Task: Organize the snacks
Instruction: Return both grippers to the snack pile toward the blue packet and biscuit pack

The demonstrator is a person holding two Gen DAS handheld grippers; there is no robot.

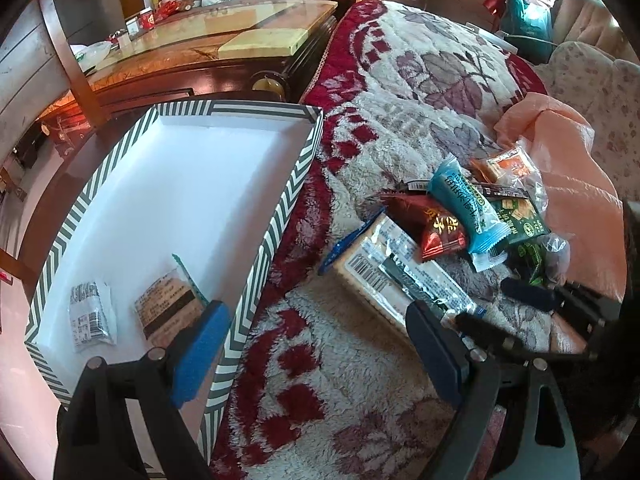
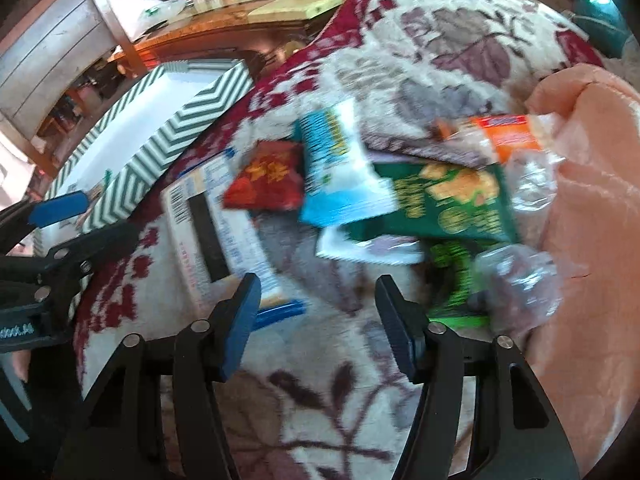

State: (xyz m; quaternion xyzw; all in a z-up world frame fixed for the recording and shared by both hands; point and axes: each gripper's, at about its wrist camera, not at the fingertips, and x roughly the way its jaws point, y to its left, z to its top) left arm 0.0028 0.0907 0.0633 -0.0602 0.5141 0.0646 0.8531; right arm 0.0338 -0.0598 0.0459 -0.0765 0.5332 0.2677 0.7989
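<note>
A striped box (image 1: 289,196) with a white inside stands at the left on the blanket and holds two small packets (image 1: 90,314) (image 1: 168,312). My left gripper (image 1: 316,348) is open, astride the box's right wall, one pad inside the box. A snack pile lies to the right: a long barcode cracker pack (image 1: 372,268), a red packet (image 1: 436,228), a blue packet (image 1: 468,208), a green packet (image 1: 520,216) and an orange packet (image 1: 508,166). My right gripper (image 2: 320,320) hangs open over bare blanket just in front of the pile, with the cracker pack (image 2: 208,224) at its left finger.
A floral red and cream blanket (image 1: 400,80) covers the surface. A peach cloth (image 1: 572,184) is bunched right of the pile. A wooden table (image 1: 200,40) with small items stands behind the box. The right wrist view is blurred.
</note>
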